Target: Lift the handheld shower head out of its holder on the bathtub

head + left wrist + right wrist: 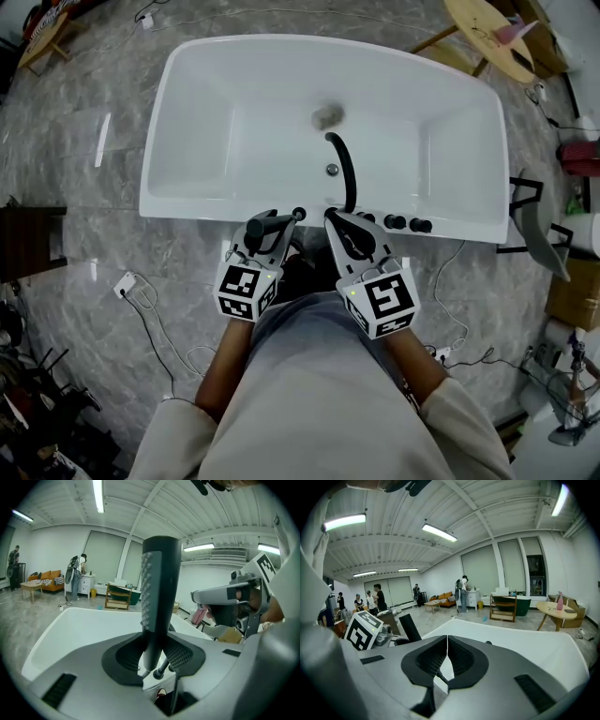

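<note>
1. Left gripper (275, 225): jaws clamped on the dark shower head (159, 597), held upright at the bathtub's (187, 202) near rim;
2. Right gripper (333, 218): just beside, jaws pressed together, nothing between; marker cubes (246, 286) carry only square codes.

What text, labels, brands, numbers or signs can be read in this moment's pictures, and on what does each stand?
No readable words or numbers in any view.
On the left marker cube: a black-and-white square code pattern, no letters.
On the right marker cube: the same kind of pattern, no letters.
On the wooden board at the head view's top left: reddish print, too small to read.
</note>
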Action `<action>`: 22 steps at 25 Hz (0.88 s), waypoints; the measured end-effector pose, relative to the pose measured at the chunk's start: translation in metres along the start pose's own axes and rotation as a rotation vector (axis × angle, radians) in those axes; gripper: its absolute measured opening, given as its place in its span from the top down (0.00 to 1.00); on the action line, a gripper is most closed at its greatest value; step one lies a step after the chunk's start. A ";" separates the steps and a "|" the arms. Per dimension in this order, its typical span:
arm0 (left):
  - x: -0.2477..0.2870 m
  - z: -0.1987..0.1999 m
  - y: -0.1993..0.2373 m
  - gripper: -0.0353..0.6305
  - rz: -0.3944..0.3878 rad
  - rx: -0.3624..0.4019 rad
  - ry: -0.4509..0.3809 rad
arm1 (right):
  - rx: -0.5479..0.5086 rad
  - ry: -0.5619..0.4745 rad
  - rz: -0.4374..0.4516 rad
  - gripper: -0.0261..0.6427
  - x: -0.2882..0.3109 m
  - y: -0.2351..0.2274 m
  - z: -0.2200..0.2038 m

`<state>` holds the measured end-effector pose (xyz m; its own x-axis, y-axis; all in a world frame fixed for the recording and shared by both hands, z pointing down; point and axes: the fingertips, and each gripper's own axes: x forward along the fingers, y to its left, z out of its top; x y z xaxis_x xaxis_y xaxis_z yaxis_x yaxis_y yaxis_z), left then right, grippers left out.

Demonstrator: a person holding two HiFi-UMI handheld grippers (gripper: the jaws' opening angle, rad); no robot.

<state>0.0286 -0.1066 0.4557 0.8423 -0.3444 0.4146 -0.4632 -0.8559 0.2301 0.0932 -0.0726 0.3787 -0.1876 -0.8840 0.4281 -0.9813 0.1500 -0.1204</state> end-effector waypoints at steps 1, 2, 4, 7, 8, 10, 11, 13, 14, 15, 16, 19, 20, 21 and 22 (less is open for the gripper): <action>-0.001 0.000 0.000 0.74 0.000 0.003 0.002 | -0.014 0.004 0.014 0.93 -0.001 0.001 0.001; -0.002 0.000 -0.001 0.74 -0.001 0.006 0.003 | -0.026 0.009 0.027 0.93 -0.003 0.001 0.001; -0.003 -0.002 -0.004 0.74 -0.005 0.009 0.007 | -0.047 0.021 0.044 0.93 -0.006 0.002 -0.001; -0.003 -0.004 -0.008 0.74 -0.013 0.008 0.015 | -0.073 0.040 0.063 0.93 -0.009 0.004 -0.007; -0.003 -0.003 -0.009 0.74 -0.016 0.008 0.016 | -0.077 0.045 0.070 0.93 -0.010 0.006 -0.008; -0.004 -0.002 -0.011 0.74 -0.024 0.002 0.009 | -0.078 0.048 0.083 0.93 -0.012 0.008 -0.008; -0.004 -0.001 -0.013 0.74 -0.029 -0.001 0.004 | -0.080 0.046 0.087 0.93 -0.012 0.009 -0.007; -0.006 0.001 -0.015 0.74 -0.035 -0.004 -0.003 | -0.095 0.035 0.093 0.93 -0.014 0.011 -0.005; -0.006 0.002 -0.017 0.74 -0.035 -0.004 -0.005 | -0.103 0.029 0.096 0.93 -0.015 0.012 -0.003; -0.007 0.003 -0.018 0.74 -0.034 -0.003 -0.007 | -0.107 0.025 0.101 0.93 -0.016 0.013 -0.003; -0.007 0.004 -0.020 0.74 -0.034 -0.003 -0.010 | -0.107 0.024 0.106 0.93 -0.018 0.013 -0.002; -0.008 0.009 -0.025 0.74 -0.037 -0.003 -0.020 | -0.108 0.030 0.128 0.93 -0.024 0.017 -0.002; -0.010 0.010 -0.025 0.74 -0.038 -0.003 -0.023 | -0.110 0.030 0.137 0.93 -0.024 0.019 -0.001; -0.012 0.012 -0.024 0.74 -0.038 -0.002 -0.027 | -0.118 0.030 0.148 0.93 -0.025 0.022 -0.001; -0.014 0.014 -0.023 0.74 -0.038 -0.001 -0.030 | -0.131 0.032 0.161 0.93 -0.025 0.025 -0.001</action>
<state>0.0312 -0.0874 0.4323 0.8674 -0.3228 0.3788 -0.4308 -0.8681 0.2466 0.0732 -0.0462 0.3657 -0.3412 -0.8300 0.4411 -0.9354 0.3460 -0.0725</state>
